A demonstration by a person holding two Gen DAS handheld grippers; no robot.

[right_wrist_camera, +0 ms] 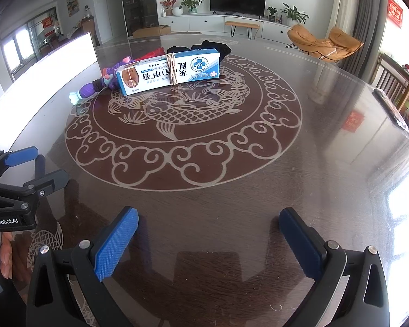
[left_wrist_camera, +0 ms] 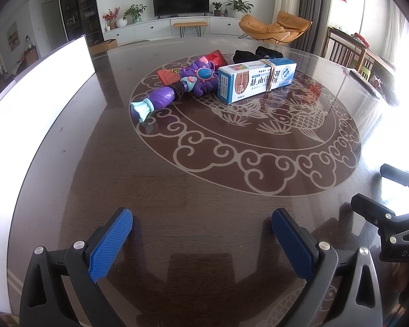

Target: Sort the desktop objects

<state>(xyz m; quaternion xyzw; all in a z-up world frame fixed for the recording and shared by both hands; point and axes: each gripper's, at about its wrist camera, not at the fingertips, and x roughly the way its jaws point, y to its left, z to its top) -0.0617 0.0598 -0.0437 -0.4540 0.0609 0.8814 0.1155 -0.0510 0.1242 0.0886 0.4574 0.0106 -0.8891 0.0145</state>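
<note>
A blue-and-white carton (left_wrist_camera: 255, 80) (right_wrist_camera: 169, 72) bound with rubber bands lies mid-table. Left of it lies a purple toy wand (left_wrist_camera: 177, 87) (right_wrist_camera: 101, 83), over a red packet (left_wrist_camera: 216, 58) (right_wrist_camera: 152, 54). Black cloth (left_wrist_camera: 256, 53) (right_wrist_camera: 212, 47) is bunched behind the carton. My left gripper (left_wrist_camera: 201, 234) hovers open near the front edge, far from the pile, nothing between its blue pads. My right gripper (right_wrist_camera: 208, 234) is likewise open and empty. Each gripper shows at the other view's edge: the right gripper (left_wrist_camera: 390, 212), the left gripper (right_wrist_camera: 19, 174).
The round dark table (left_wrist_camera: 204, 179) (right_wrist_camera: 231, 190) carries a carp and cloud pattern under glass. A white board (left_wrist_camera: 38, 81) (right_wrist_camera: 49, 65) stands along its left side. Wooden chairs (left_wrist_camera: 349, 51) (right_wrist_camera: 395, 81) stand at the right. A hand (right_wrist_camera: 2, 253) holds the left tool.
</note>
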